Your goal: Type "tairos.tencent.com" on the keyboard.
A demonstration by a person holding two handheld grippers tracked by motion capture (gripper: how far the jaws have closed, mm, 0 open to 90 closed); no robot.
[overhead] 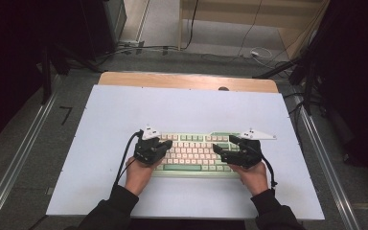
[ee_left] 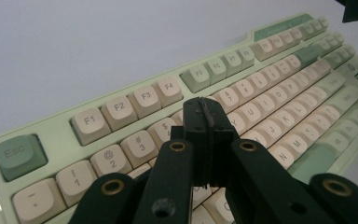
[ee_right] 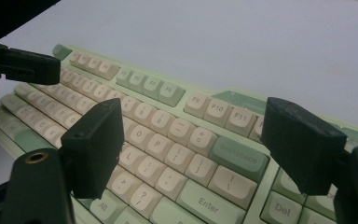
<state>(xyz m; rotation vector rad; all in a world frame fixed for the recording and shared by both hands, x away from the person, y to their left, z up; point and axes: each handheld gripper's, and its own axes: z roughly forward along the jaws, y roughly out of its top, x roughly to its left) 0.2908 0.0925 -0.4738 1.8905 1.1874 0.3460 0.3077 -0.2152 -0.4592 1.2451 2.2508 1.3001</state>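
Note:
A pale green keyboard [overhead: 194, 154] with cream and green keys lies on the white mat, near its front. My left gripper [overhead: 167, 143] hovers over the keyboard's left end. In the left gripper view its jaws [ee_left: 206, 109] are pressed together with nothing between them, above the number row near the 4 and 5 keys [ee_left: 168, 126]. My right gripper [overhead: 224, 147] is over the keyboard's right part. The right gripper view has its jaws [ee_right: 196, 121] standing wide apart above the keys around Backspace [ee_right: 237, 156] and Enter, holding nothing. The left gripper's tip [ee_right: 37, 67] shows at that view's left edge.
The white mat [overhead: 187, 108] covers most of a wooden table [overhead: 187, 80], with bare mat on all sides of the keyboard. Metal rails [overhead: 19, 158] run along both sides of the table. Cables [overhead: 249, 50] lie on the floor behind it.

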